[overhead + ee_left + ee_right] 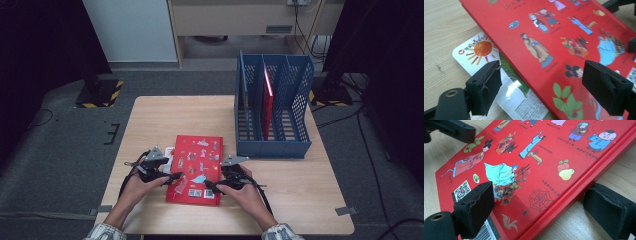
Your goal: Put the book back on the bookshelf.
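Note:
A red picture book lies flat on the wooden table, its cover printed with cartoon figures. A white leaflet with an orange sun sticks out from under its left side. My left gripper is at the book's left edge. In the left gripper view the gripper stands open, one pad over the leaflet and the other over the red cover. My right gripper is at the book's near right corner. It is open astride the book's edge, with bare wood between that edge and the outer pad.
A blue mesh file rack stands at the table's back right, a red book upright in one of its slots. Bare tabletop lies behind the flat book and to the right of my right hand. The near table edge runs just under my forearms.

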Action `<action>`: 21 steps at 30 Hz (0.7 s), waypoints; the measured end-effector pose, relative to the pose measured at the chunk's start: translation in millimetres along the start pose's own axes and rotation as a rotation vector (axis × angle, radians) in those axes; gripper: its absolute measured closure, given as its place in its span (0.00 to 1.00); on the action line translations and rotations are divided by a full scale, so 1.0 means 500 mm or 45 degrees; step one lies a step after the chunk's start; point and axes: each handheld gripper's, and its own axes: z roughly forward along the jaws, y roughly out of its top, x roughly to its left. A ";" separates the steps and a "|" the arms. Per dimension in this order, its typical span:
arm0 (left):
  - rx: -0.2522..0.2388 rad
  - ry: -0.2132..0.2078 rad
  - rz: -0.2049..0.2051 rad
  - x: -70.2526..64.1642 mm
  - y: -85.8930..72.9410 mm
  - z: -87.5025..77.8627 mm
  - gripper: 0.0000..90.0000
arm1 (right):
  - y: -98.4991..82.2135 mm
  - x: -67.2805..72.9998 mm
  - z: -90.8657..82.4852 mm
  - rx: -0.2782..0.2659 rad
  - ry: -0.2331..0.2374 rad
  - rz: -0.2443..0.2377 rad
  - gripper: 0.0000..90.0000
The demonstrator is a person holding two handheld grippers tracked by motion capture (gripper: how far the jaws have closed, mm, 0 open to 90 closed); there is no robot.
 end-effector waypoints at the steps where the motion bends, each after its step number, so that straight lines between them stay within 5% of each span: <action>1: 0.000 -0.001 -0.005 0.001 0.000 0.002 0.17 | 0.000 0.000 0.000 0.000 0.001 0.001 0.12; 7: 0.065 -0.031 0.011 -0.006 -0.006 0.014 0.17 | 0.000 0.000 0.000 0.002 0.002 0.004 0.11; 21: 0.061 -0.049 0.011 -0.017 -0.008 0.016 0.18 | 0.002 -0.001 0.002 -0.005 0.005 0.015 0.12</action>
